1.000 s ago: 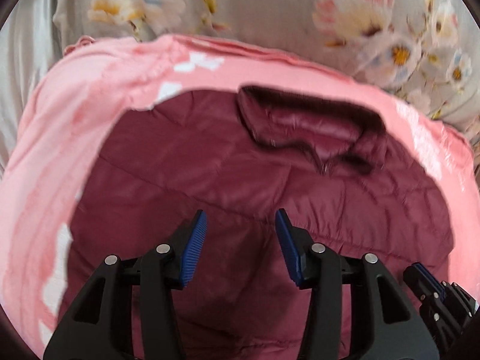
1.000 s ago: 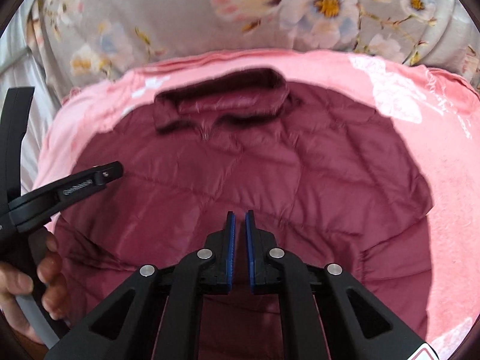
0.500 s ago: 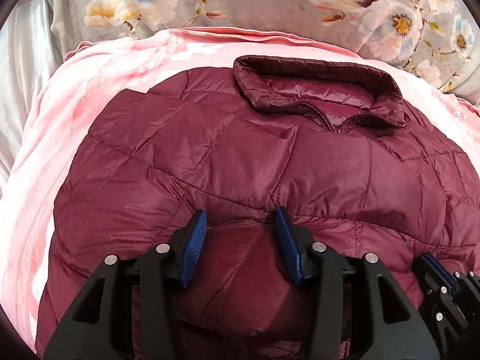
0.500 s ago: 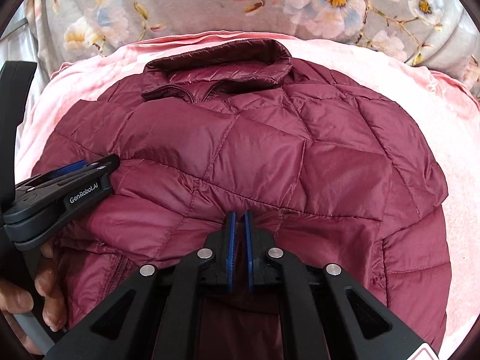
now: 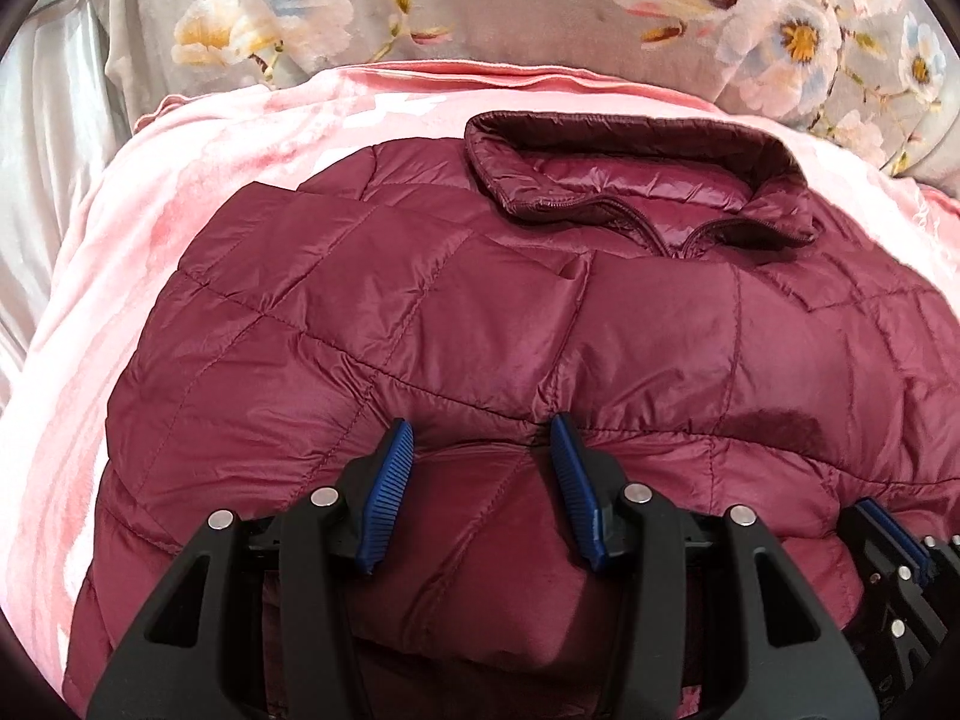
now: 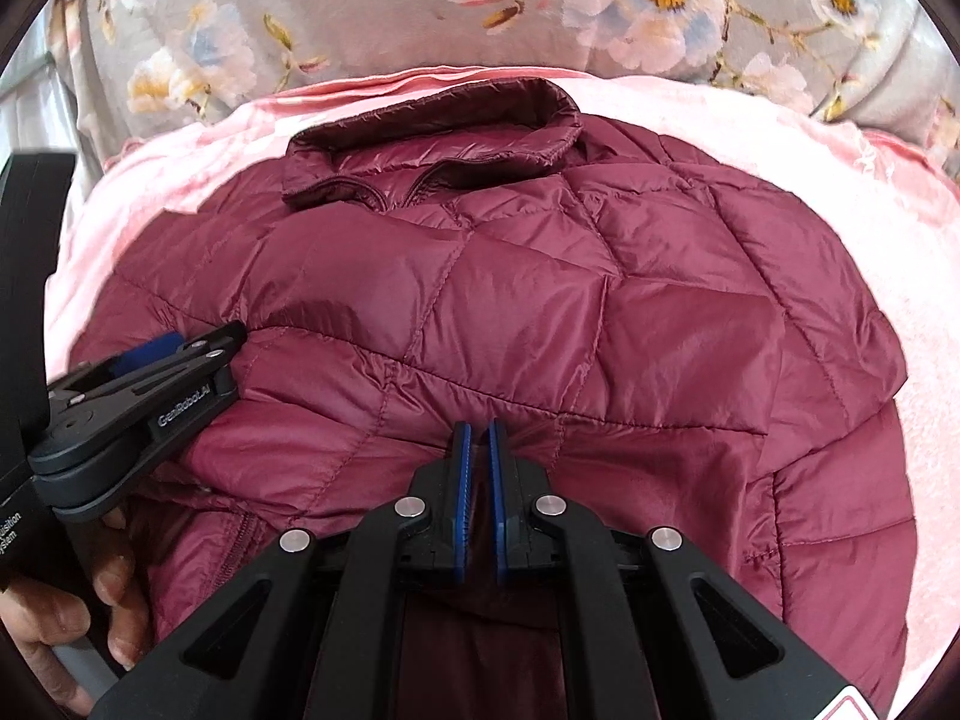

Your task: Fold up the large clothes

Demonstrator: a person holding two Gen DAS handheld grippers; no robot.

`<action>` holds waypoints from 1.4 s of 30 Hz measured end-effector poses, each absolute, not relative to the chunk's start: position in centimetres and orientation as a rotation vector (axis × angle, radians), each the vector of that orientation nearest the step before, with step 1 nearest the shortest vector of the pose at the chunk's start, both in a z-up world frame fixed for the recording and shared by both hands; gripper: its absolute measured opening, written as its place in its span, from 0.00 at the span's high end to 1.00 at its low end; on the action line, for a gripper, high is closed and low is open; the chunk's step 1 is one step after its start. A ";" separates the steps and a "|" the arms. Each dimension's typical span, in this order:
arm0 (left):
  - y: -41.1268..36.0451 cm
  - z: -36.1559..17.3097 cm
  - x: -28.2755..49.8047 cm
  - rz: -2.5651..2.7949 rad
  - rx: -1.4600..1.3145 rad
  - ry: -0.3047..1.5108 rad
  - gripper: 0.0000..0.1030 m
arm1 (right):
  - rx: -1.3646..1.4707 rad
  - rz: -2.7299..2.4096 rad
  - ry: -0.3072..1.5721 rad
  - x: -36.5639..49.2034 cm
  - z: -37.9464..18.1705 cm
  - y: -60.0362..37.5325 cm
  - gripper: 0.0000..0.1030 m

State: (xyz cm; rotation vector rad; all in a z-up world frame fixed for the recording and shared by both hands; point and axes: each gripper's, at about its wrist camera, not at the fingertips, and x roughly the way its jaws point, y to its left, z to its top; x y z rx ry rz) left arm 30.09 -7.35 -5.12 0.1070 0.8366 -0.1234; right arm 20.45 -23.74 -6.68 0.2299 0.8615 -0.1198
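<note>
**Maroon puffer on the pink blanket, both claws down at the near fold**

So here's what we've got. The maroon quilted jacket (image 5: 480,312) is lying front-up on a pink blanket (image 5: 198,180), its collar (image 5: 630,180) at the far end, with a grey floral cover (image 5: 480,6) behind it. The near part of the jacket looks folded up over itself, and both claws sit right at that fold.

Left claw (image 5: 480,480): jaws spread about halfway, with a puffy bulge of jacket between them. We honestly can't tell whether the blue pads are squeezing it or just sitting either side. Right claw (image 6: 478,498): pressed nearly together, pinching a thin layer of the jacket between the pads.

Stuff we can't see: the sleeves are tucked out of view or cut off, and the jacket's near edge disappears under the claw bodies in both views. Each claw only peeks into the other's view at the edge. A hand (image 6: 66,630) shows at the bottom left of the right wrist view, mostly cropped.

Writing: the side of the left claw reads "GenRobot.AI" (image 6: 183,405). There's a cut-off label below it ending in "...uisition ...ystem", and a red-and-white sticker in the bottom right corner that's too cropped to read.
</note>
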 end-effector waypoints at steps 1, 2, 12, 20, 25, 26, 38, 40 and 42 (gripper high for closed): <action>-6.7 -4.8 30.1 -0.155 0.062 0.838 0.55 | 0.278 -0.095 0.868 20.4 -6.3 -24.4 0.93; -6.2 -4.4 30.2 -0.185 0.024 0.845 0.55 | 0.326 -0.066 0.874 20.5 -5.7 -25.2 0.90; -4.1 0.5 40.2 -0.350 -0.369 0.958 0.42 | 0.662 -0.061 0.780 28.3 -2.7 -32.6 0.60; -4.7 -3.9 46.0 -0.323 -0.510 1.125 0.50 | 0.877 -0.025 0.826 33.2 -6.9 -34.1 0.65; -5.0 -4.0 45.9 -0.354 -0.491 1.149 0.91 | 0.795 0.020 0.781 32.8 -5.0 -33.2 0.92; -5.0 -3.6 45.6 -0.363 -0.480 1.134 0.93 | 0.730 0.015 0.763 32.2 -4.1 -32.8 0.92; -4.9 -5.5 43.3 -0.361 -0.283 1.060 0.93 | 0.464 -0.067 0.875 32.5 -7.3 -30.8 0.95; -4.8 -5.9 42.8 -0.371 -0.270 1.040 0.93 | 0.463 -0.069 0.865 32.7 -7.6 -30.8 0.97; -4.6 -6.2 42.2 -0.383 -0.249 1.004 0.93 | 0.463 -0.070 0.858 32.7 -7.9 -30.8 0.97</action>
